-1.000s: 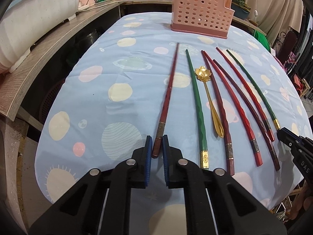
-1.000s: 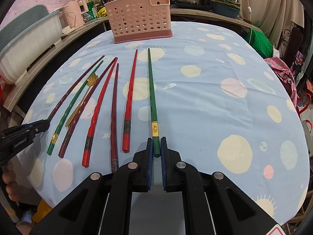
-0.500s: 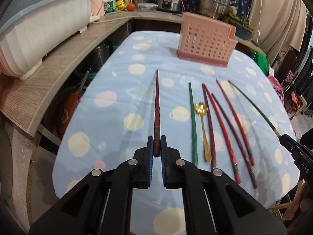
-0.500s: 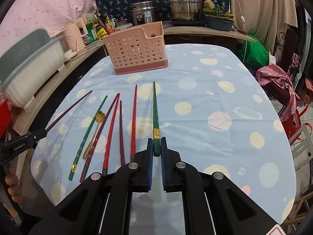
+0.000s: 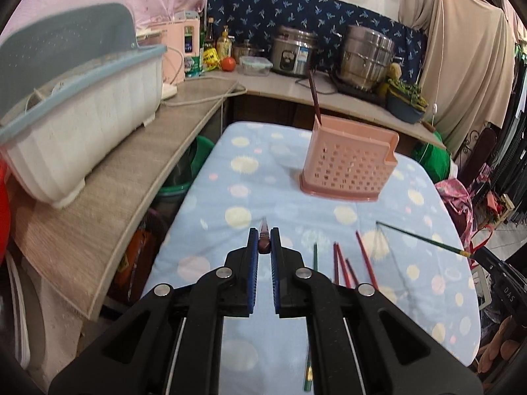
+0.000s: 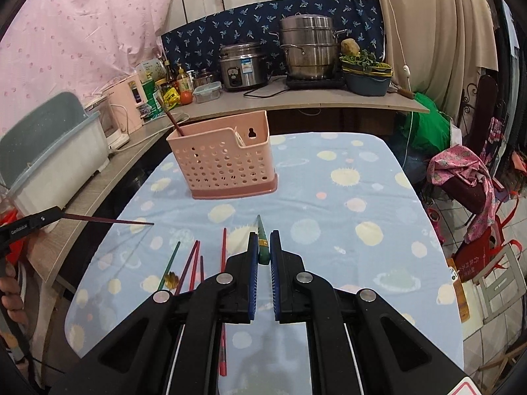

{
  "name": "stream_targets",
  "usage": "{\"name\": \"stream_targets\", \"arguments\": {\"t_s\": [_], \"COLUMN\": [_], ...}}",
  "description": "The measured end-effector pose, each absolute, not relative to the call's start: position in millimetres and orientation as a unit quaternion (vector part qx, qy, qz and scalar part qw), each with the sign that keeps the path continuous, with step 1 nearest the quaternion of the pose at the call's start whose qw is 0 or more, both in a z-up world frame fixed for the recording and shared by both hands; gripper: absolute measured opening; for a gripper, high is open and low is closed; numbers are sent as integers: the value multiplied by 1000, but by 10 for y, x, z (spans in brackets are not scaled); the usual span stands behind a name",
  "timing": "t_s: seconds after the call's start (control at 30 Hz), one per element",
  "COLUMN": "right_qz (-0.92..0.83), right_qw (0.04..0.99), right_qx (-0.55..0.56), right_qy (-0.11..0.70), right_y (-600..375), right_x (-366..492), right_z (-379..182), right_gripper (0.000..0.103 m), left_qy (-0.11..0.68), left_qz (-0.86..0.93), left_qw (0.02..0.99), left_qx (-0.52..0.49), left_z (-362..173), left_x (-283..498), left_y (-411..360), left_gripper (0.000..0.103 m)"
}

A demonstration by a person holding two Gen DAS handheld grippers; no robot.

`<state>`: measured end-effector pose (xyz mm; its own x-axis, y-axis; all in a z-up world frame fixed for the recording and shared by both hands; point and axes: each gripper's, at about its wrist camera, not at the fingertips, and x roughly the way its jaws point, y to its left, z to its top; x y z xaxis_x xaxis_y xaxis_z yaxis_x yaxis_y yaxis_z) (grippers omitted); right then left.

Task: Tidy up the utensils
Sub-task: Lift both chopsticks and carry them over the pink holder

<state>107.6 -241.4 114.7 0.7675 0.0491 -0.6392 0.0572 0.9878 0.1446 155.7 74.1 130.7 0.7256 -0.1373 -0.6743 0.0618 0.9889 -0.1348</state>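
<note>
My left gripper [image 5: 262, 247] is shut on a dark red chopstick [image 5: 263, 235], lifted off the table and pointing forward; it also shows from the side in the right wrist view [image 6: 108, 220]. My right gripper [image 6: 262, 250] is shut on a green chopstick [image 6: 262, 233], also lifted; it shows in the left wrist view [image 5: 425, 238]. A pink perforated utensil basket [image 6: 224, 164] stands at the far middle of the table with one dark chopstick [image 6: 171, 120] upright in it. Several red and green chopsticks [image 6: 194, 263] and a gold spoon [image 6: 170, 276] lie on the blue spotted tablecloth [image 6: 346, 230].
A white and blue dish rack [image 5: 75, 125] sits on the wooden counter [image 5: 115, 177] at left. Pots and a rice cooker [image 6: 242, 65] stand on the back counter. A chair with pink cloth [image 6: 467, 177] is at the right of the table.
Both grippers have risen and tilted up, lifting their chopsticks off the table. The chopsticks now point forward, foreshortened, toward the basket.
</note>
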Motion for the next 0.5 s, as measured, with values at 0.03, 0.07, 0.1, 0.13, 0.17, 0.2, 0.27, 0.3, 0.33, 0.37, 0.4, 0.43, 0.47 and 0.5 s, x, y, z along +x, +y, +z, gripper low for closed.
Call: {"name": "stream_targets", "arguments": {"t_s": [0.03, 0.07, 0.1, 0.13, 0.17, 0.2, 0.27, 0.3, 0.33, 0.37, 0.4, 0.43, 0.47, 0.5], "right_qz": [-2, -1, 0, 1, 4, 6, 8, 9, 9, 9, 10, 11, 12, 14], "right_qw": [937, 937, 938, 939, 940, 941, 942, 944, 945, 946, 947, 949, 950, 952], "right_qx": [80, 81, 83, 85, 87, 90, 92, 93, 93, 92, 91, 91, 91, 93], "right_qy": [340, 339, 337, 335, 331, 327, 321, 318, 314, 311, 306, 302, 297, 292], "right_y": [-2432, -2449, -2466, -2480, -2494, -2513, -2539, -2553, -2557, -2568, -2578, -2583, -2593, -2606], "right_x": [1138, 1198, 1259, 1311, 1368, 1433, 1545, 1601, 1651, 1696, 1747, 1793, 1837, 1885], "right_z": [1190, 1236, 1285, 1330, 1380, 1437, 1532, 1585, 1630, 1677, 1736, 1790, 1844, 1906], "right_gripper": [7, 7, 7, 7, 7, 7, 7, 6, 6, 6, 6, 6, 6, 6], "left_qy": [364, 361, 359, 356, 353, 350, 340, 333, 328, 323, 317, 311, 304, 298], "left_qz": [-55, -58, -61, -64, -68, -70, -75, -76, -78, -80, -82, -85, -88, -90], "left_qw": [928, 929, 930, 931, 932, 933, 936, 938, 940, 941, 943, 945, 947, 949], "left_qx": [-52, -53, -53, -54, -55, -56, -58, -58, -58, -58, -56, -55, -54, -53], "left_z": [1367, 1427, 1484, 1530, 1601, 1650, 1771, 1856, 1918, 1975, 2050, 2116, 2195, 2254], "left_x": [1626, 1696, 1759, 1807, 1884, 1932, 2038, 2101, 2145, 2180, 2226, 2259, 2299, 2329], "left_y": [737, 732, 727, 721, 711, 700, 680, 666, 652, 636, 615, 595, 568, 554], "left_gripper": [7, 7, 7, 7, 7, 7, 7, 7, 7, 7, 7, 7, 7, 7]}}
